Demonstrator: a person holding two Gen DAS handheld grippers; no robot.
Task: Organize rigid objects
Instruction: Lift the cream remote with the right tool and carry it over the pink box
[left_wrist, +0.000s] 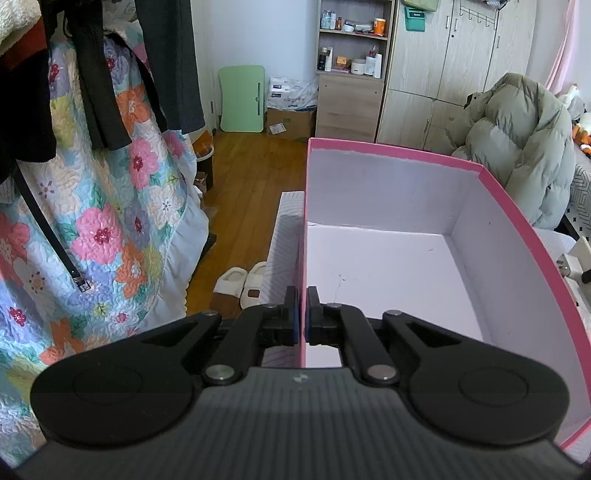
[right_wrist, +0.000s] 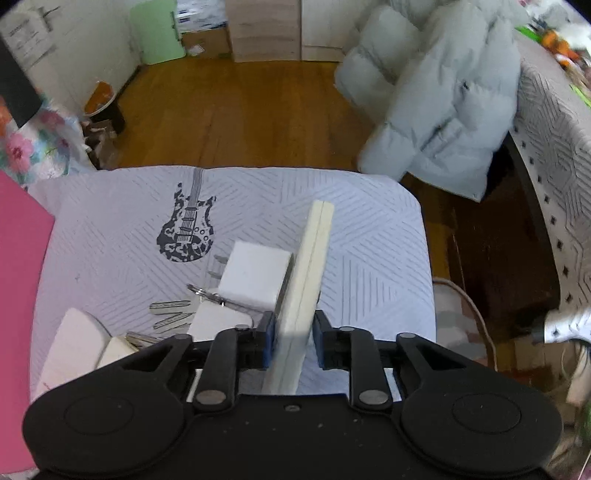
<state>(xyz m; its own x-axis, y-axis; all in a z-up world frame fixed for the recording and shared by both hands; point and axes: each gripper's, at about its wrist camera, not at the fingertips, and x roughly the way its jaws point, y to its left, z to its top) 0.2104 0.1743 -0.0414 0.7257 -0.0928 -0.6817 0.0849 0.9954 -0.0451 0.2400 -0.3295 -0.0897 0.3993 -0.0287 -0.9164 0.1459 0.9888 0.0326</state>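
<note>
An open pink box (left_wrist: 388, 149) with a white, bare inside stands on a pale patterned cloth (right_wrist: 129, 221). My left gripper (left_wrist: 303, 295) is shut on the box's left wall, one finger inside and one outside. In the right wrist view my right gripper (right_wrist: 294, 321) is shut on a flat cream slab (right_wrist: 314, 251), held edge-up and pointing away from me. Beside the slab lie a white plug adapter (right_wrist: 255, 277), a bunch of keys (right_wrist: 173, 314) and more white pieces (right_wrist: 74, 339). The pink box (right_wrist: 18, 295) fills that view's left edge.
The cloth bears a guitar print (right_wrist: 188, 229) and ends at a wooden floor (right_wrist: 240, 110). A pale puffer jacket (right_wrist: 443, 103) hangs at the right. A floral quilt (left_wrist: 110, 221) and slippers (left_wrist: 243, 280) lie left of the box. A cable (right_wrist: 476, 317) runs past the cloth's right edge.
</note>
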